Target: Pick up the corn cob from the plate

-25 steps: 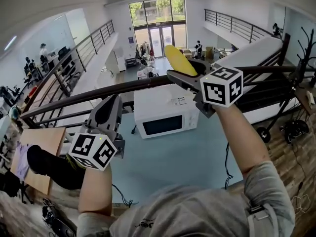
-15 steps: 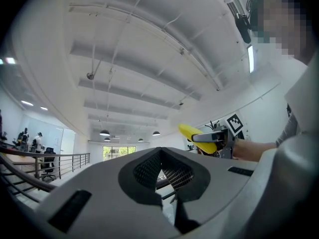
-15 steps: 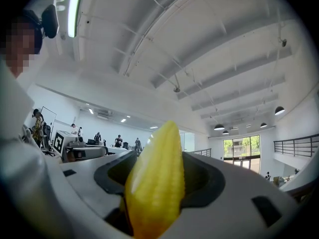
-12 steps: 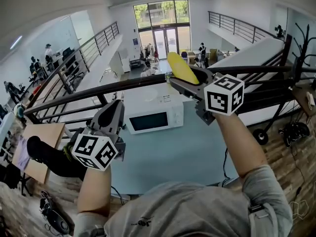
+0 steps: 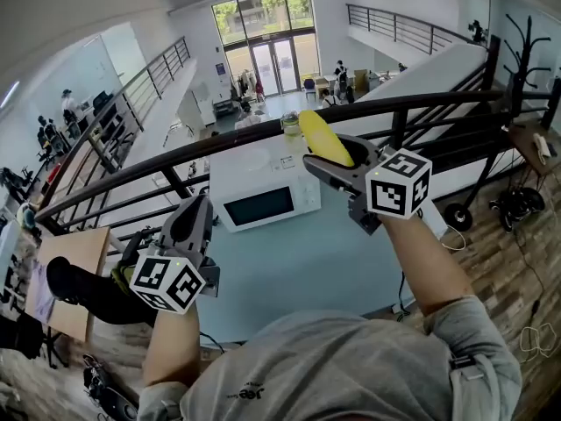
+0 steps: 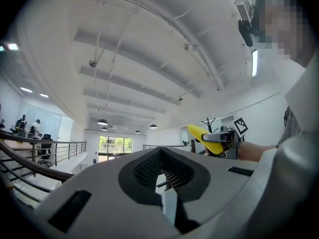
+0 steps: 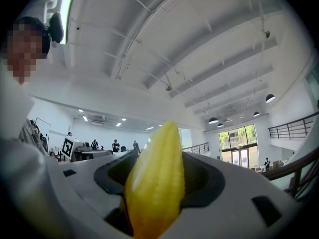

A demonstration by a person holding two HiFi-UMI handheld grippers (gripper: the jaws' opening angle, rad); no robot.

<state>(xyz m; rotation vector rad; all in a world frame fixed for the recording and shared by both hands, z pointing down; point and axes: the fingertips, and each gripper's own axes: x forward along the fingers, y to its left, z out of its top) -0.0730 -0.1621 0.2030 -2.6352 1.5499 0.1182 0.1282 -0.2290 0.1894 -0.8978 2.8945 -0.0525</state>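
Hall: a bright, wide room with a dark handrail (image 5: 219,147) is seen behind a pale blue table (image 5: 298,261); a white microwave (image 5: 263,202) stands on the table.
Corn cob: the yellow corn cob (image 5: 324,137) is held in the air, well above the table and beside the microwave.
Right gripper: the right gripper (image 5: 326,158) is clamped on the cob, which sticks out past the jaws.
Left gripper: the left gripper (image 5: 195,210) is closed and nothing is held in it.
Plate: it cannot be made out with certainty.
Change: compared with one second ago, both grippers are seen lower. The cob, which was above the handrail, is now at its level. The grasp is unchanged.
Meaning: the picking up is judged as done, and the cob is being carried downward.
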